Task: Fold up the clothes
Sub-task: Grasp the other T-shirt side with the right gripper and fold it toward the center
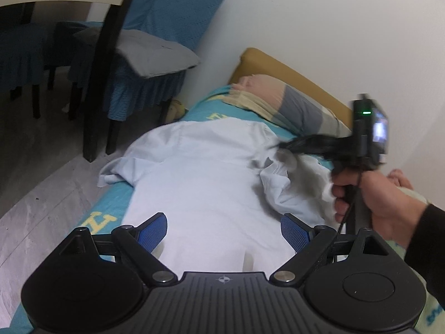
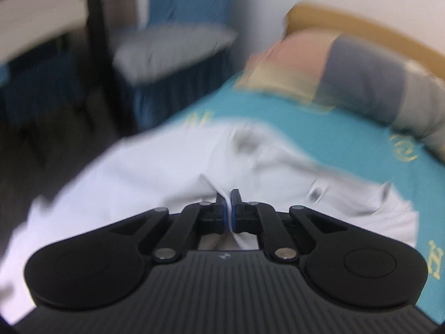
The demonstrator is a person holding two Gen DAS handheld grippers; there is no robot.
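A pale white shirt (image 1: pixel 203 172) lies spread on the teal bed sheet (image 1: pixel 200 112), its collar end toward the pillow. My left gripper (image 1: pixel 224 229) hovers open over the shirt's near hem, blue pads wide apart with nothing between them. In the left wrist view the right gripper (image 1: pixel 281 146), held by a hand (image 1: pixel 370 197), is blurred and lifts the shirt's right sleeve (image 1: pixel 281 178). The right wrist view is motion-blurred; there my right gripper (image 2: pixel 228 199) is shut on a fold of the white shirt (image 2: pixel 167 172).
A striped pillow (image 1: pixel 281 103) rests against a mustard headboard (image 1: pixel 292 75) by the white wall. A chair with a grey cushion (image 1: pixel 155 53) and blue skirt stands left of the bed, beside a dark post (image 1: pixel 103 78). The grey floor (image 1: pixel 41 189) lies along the bed's left edge.
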